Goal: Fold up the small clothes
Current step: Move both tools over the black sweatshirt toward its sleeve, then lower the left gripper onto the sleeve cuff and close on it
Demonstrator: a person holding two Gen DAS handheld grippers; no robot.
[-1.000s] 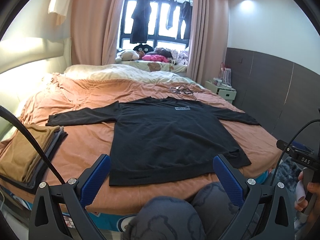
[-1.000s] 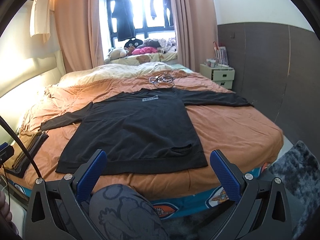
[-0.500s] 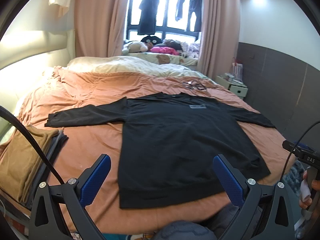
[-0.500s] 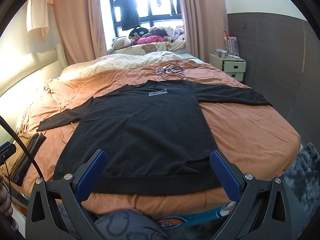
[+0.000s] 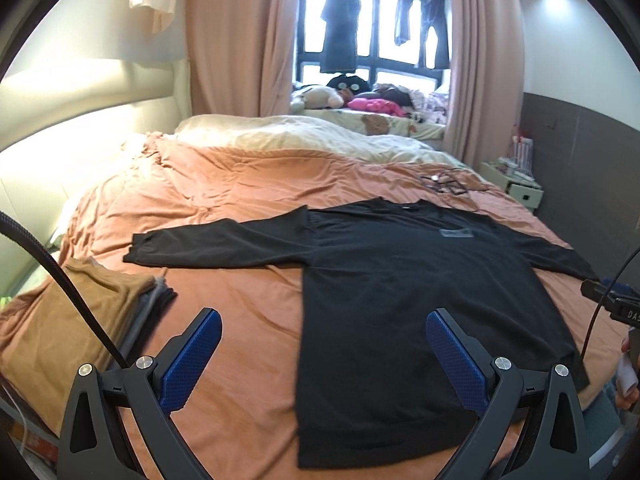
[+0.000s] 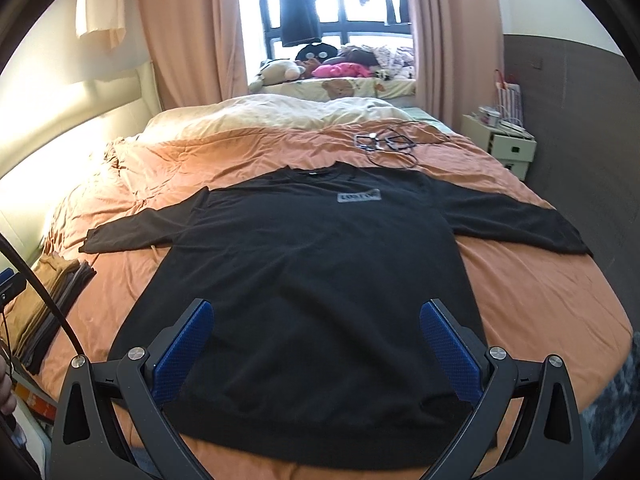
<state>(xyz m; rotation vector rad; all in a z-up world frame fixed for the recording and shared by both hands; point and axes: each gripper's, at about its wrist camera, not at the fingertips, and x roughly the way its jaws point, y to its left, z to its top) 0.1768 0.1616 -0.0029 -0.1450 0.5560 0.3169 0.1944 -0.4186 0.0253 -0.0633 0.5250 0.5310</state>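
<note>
Black shirt [image 6: 312, 280] lies flat on the bed [image 6: 540, 304], sleeves spread.

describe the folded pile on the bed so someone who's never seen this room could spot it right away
Start at the big bed with the orange cover. A black long-sleeved shirt lies spread flat on it; beyond its left sleeve, at the bed's left edge, is the folded stack. It is the only folded laundry there, with a brown top layer over grey ones.

Bare orange bedspread [image 5: 240, 300] lies open between the black shirt [image 6: 312, 280] and the folded clothes stack [image 5: 60, 328] at the left edge. Cable tangle [image 6: 384, 142] sits just beyond the shirt collar. Bedspread right of the shirt body, below its right sleeve, is bare.
</note>
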